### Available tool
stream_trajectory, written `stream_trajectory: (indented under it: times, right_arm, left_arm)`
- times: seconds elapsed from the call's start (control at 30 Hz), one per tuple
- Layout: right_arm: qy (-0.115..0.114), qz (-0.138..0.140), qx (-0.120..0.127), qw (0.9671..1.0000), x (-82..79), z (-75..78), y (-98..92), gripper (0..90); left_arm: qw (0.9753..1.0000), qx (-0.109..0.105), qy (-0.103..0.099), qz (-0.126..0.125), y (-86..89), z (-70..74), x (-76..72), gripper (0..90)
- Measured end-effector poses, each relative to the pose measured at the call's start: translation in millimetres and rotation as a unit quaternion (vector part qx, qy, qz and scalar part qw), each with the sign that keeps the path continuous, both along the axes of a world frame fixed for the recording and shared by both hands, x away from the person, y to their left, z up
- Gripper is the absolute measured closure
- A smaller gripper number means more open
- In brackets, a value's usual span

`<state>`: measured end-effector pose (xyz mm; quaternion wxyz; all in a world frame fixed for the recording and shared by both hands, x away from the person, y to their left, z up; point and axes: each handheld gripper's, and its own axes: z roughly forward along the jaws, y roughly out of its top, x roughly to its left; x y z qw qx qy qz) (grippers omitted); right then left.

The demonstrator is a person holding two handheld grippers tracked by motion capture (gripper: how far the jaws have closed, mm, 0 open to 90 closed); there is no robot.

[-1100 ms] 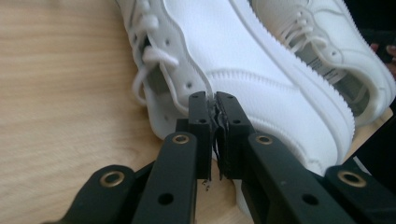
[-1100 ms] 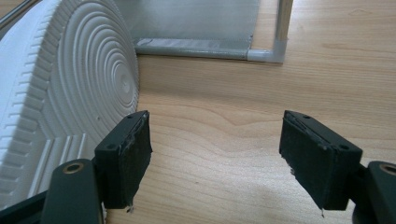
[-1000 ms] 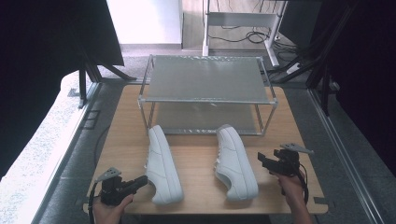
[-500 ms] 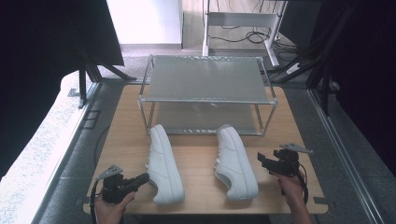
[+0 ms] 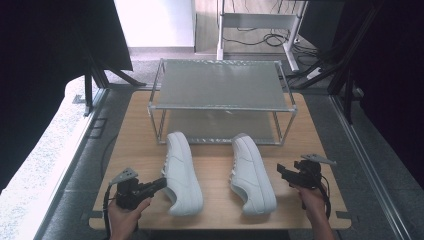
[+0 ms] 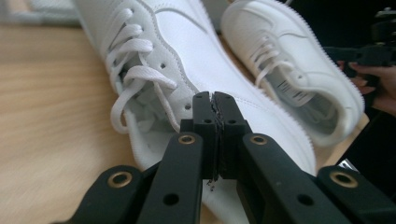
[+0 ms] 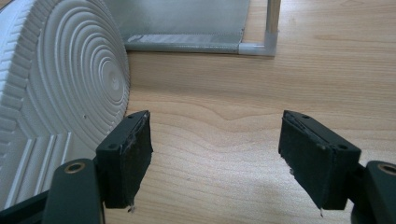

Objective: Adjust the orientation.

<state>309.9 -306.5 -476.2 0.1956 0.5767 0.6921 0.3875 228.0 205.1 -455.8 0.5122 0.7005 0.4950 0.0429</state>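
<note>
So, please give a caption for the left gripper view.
Closed left gripper pointing at the near white sneaker; second sneaker beyond.

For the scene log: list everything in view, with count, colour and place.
sneakers: 2, white, side by side on the table in front of the rack; left sneaker, right sneaker.
rack: 1, grey metal, two shelves, at the table's far half.
table: 1, light wood, centre.
left gripper: 1, black, jaws shut on nothing, tips at the left sneaker's side.
right gripper: 1, black, jaws open, just right of the right sneaker.
hands: 2, at the near edge; left hand, right hand.
</note>
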Motion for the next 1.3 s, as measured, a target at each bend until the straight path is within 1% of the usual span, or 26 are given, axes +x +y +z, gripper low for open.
stream_trajectory:
  times: [0.1,0.17,0.27,0.3,0.33,0.37,0.4,0.43,0.47,0.5,0.53,0.57,0.67,0.7,0.73,0.77,0.8,0.83,0.87,0.93,0.97,1.13,1.17,1.23,1.27,1.3]
  right_arm:
    - [0.0,-0.002,0.001,1.0,0.2,-0.3,0.1,26.3]
    - [0.002,-0.001,-0.001,1.0,0.3,-0.6,-0.4,26.2]
    - [0.001,-0.002,-0.001,1.0,0.6,-1.5,-0.8,26.2]
    - [0.001,-0.003,-0.002,1.0,0.6,-1.8,-1.5,26.3]
    - [0.001,-0.003,-0.002,1.0,0.6,-1.8,-1.5,26.3]
    - [0.003,-0.003,-0.003,1.0,0.7,-2.0,-2.3,26.3]
    - [0.003,-0.003,-0.003,1.0,0.7,-2.0,-2.3,26.3]
    - [0.003,-0.003,-0.004,1.0,0.8,-2.5,-2.8,26.3]
    - [0.003,-0.003,-0.004,1.0,0.8,-2.5,-2.8,26.3]
    - [0.003,-0.005,-0.004,1.0,0.9,-3.1,-3.8,26.3]
    - [0.003,-0.005,-0.004,1.0,0.9,-3.1,-3.8,26.3]
    - [0.003,-0.006,-0.004,1.0,0.9,-3.2,-4.4,26.4]
    - [0.005,-0.009,-0.003,0.9999,1.1,-3.9,-5.7,26.5]
    - [0.007,-0.008,-0.004,0.9999,1.2,-4.2,-5.7,26.5]
    - [0.007,-0.008,-0.004,0.9999,1.2,-4.2,-5.7,26.5]
    - [0.008,-0.007,-0.005,0.9999,1.0,-4.4,-4.5,26.5]
    - [0.007,-0.007,-0.005,0.9999,1.0,-4.5,-3.9,26.5]
    - [0.007,-0.006,-0.006,0.9999,1.0,-4.7,-3.2,26.5]
    - [0.007,-0.006,-0.006,0.9999,1.0,-4.7,-3.2,26.5]
    - [0.01,-0.003,-0.009,0.9999,1.0,-5.6,-1.9,26.5]
    - [0.009,-0.003,-0.009,0.9999,1.3,-6.6,-1.4,26.5]
    - [0.017,-0.001,-0.012,0.9998,2.6,-9.2,-1.3,26.5]
    - [0.017,-0.001,-0.012,0.9998,2.6,-9.2,-1.3,26.5]
    - [0.017,-0.002,-0.012,0.9998,2.2,-8.5,-2.1,26.6]
    - [0.017,-0.002,-0.012,0.9998,2.2,-8.5,-2.1,26.6]
    - [0.016,-0.003,-0.012,0.9998,1.9,-7.8,-2.7,26.6]
  left_arm:
    - [0.9998,-0.009,-0.008,-0.014,-13.9,8.2,8.7,89.3]
    - [0.9997,-0.008,-0.011,-0.022,-21.3,11.9,13.3,89.5]
    - [0.9991,-0.007,-0.013,-0.04,-39.3,17.0,25.2,90.0]
    - [0.9987,-0.003,-0.013,-0.049,-54.3,20.4,33.6,90.0]
    - [0.9987,-0.003,-0.013,-0.049,-54.3,20.4,33.6,89.9]
    - [0.9979,0.027,-0.015,-0.058,-71.1,21.3,42.3,89.9]
    - [0.9979,0.027,-0.015,-0.058,-71.1,21.3,42.3,90.0]
    - [0.9971,0.022,-0.006,-0.073,-84.1,19.4,49.5,90.0]
    - [0.9971,0.022,-0.006,-0.073,-84.1,19.4,49.5,90.0]
    - [0.9961,0.026,-0.009,-0.083,-94.3,20.4,51.6,90.0]
    - [0.9961,0.026,-0.009,-0.083,-94.3,20.4,51.6,90.0]
    - [0.9954,0.032,-0.012,-0.09,-99.5,22.5,51.6,90.0]
    - [0.9937,0.047,-0.02,-0.1,-109.2,27.3,50.3,90.0]
    - [0.9926,0.056,-0.021,-0.106,-113.4,28.2,50.2,90.0]
    - [0.9926,0.056,-0.021,-0.106,-113.4,28.2,50.2,90.0]
    - [0.991,0.068,-0.018,-0.114,-119.2,26.6,51.5,90.0]
    - [0.991,0.068,-0.018,-0.114,-119.2,26.6,51.5,90.0]
    - [0.9902,0.076,-0.011,-0.117,-123.1,22.3,53.4,89.8]
    - [0.9902,0.076,-0.011,-0.117,-123.1,22.3,53.4,89.7]
    - [0.9894,0.08,-0.001,-0.121,-126.5,14.8,55.9,89.7]
    - [0.989,0.089,0.002,-0.119,-128.5,9.3,56.7,89.9]
    - [0.9896,0.079,0.008,-0.12,-127.5,2.1,57.2,90.0]
    - [0.9893,0.082,0.007,-0.121,-126.9,2.1,56.7,90.0]
    - [0.9876,0.105,0.003,-0.116,-126.3,0.1,54.8,90.0]
    - [0.9869,0.113,0.007,-0.115,-125.5,-2.7,54.5,90.0]
    - [0.9867,0.113,0.013,-0.116,-124.4,-6.6,54.8,90.0]
